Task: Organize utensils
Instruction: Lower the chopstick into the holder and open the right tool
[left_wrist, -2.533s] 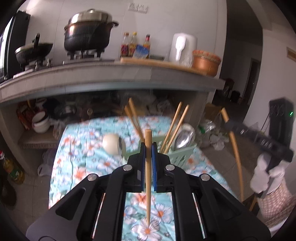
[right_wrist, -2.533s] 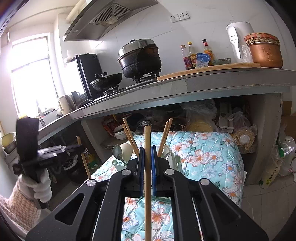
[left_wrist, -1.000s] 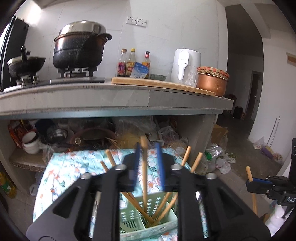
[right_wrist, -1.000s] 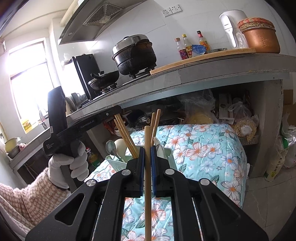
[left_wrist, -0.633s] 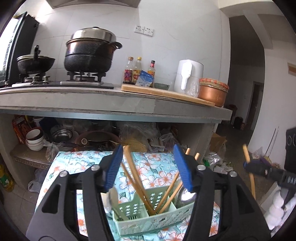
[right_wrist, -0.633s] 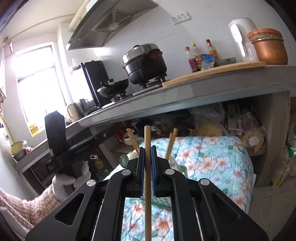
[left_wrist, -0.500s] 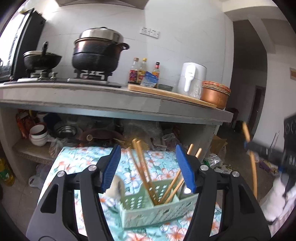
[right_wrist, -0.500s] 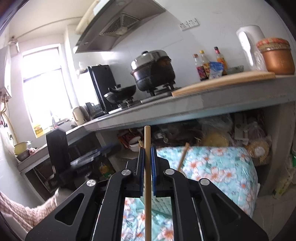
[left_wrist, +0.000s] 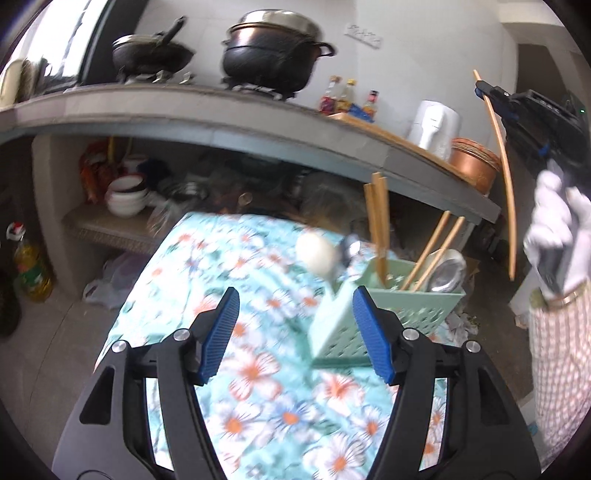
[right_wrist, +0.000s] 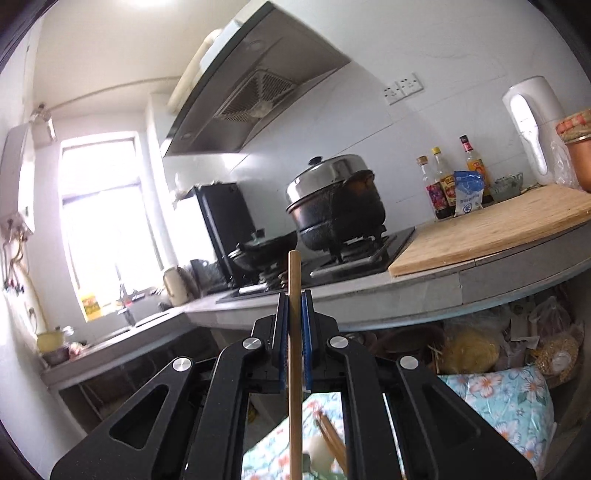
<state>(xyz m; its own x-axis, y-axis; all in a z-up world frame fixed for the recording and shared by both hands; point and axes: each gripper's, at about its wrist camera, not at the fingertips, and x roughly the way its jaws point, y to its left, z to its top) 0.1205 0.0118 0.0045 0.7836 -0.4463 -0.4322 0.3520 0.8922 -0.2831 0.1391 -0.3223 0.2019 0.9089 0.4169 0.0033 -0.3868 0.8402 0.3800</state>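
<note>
A green utensil basket (left_wrist: 388, 310) stands on the floral tablecloth (left_wrist: 258, 369) and holds several wooden chopsticks (left_wrist: 376, 221), a white spoon (left_wrist: 317, 254) and metal spoons. My left gripper (left_wrist: 293, 321) is open and empty, low over the cloth just left of the basket. My right gripper (right_wrist: 294, 325) is shut on a wooden chopstick (right_wrist: 294, 369), held upright and high. In the left wrist view it shows at the upper right, above the basket, with the chopstick (left_wrist: 502, 166) hanging down.
A grey counter (left_wrist: 221, 110) runs behind the table with a black pot (left_wrist: 273, 55), a wok (left_wrist: 151, 55), bottles (left_wrist: 347, 96), a cutting board (right_wrist: 491, 225) and a copper bowl (left_wrist: 476, 170). Bowls (left_wrist: 125, 192) and bags sit under the counter.
My left gripper let go of its chopstick into the basket, opened wide and drew back and left. My right gripper rose with its chopstick and tilted upward.
</note>
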